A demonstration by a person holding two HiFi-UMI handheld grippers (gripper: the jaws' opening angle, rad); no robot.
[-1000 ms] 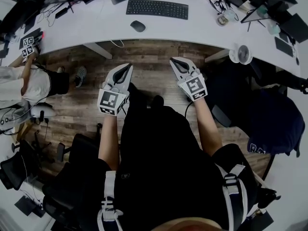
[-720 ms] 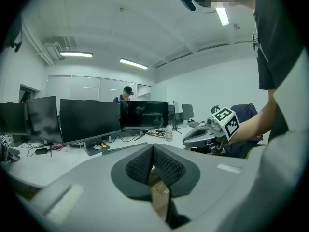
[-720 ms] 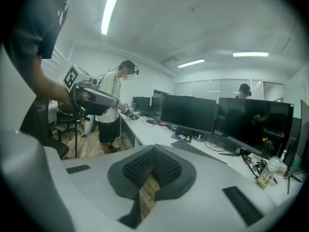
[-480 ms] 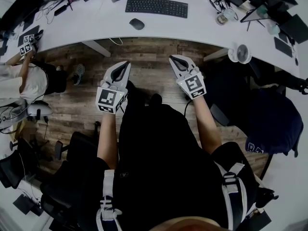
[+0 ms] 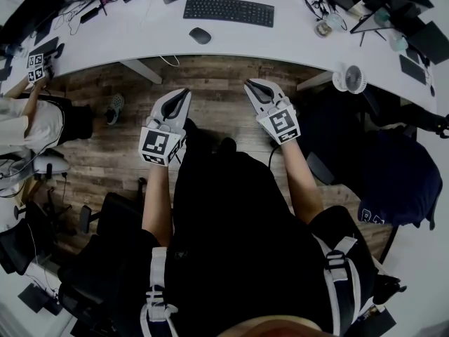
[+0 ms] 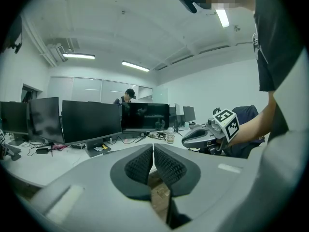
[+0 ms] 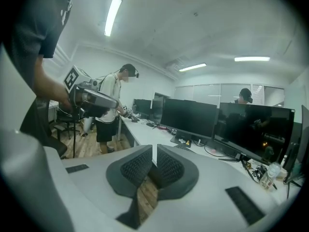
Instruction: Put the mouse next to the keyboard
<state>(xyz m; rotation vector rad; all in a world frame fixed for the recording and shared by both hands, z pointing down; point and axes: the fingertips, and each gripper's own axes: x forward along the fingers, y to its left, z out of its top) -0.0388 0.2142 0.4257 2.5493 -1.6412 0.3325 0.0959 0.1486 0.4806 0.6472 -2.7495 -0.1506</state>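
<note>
In the head view, the small black oval mouse [image 5: 200,35] is lying on the far, curved white desk [image 5: 140,41]. It is sitting just near-left of the long black keyboard [image 5: 229,11], apart from it, with its long axis slanting far-left to near-right. Both claws are hovering over the wooden floor [image 5: 217,76], well short of the desk. The left gripper [image 5: 184,93] is sitting slightly nearer the mouse than the right gripper [image 5: 250,85].

In the left gripper view, its jaws are pressing together on nothing.

In the right gripper view, the jaws have just been opening to a thin slit, and nothing is lying between them.
</note>
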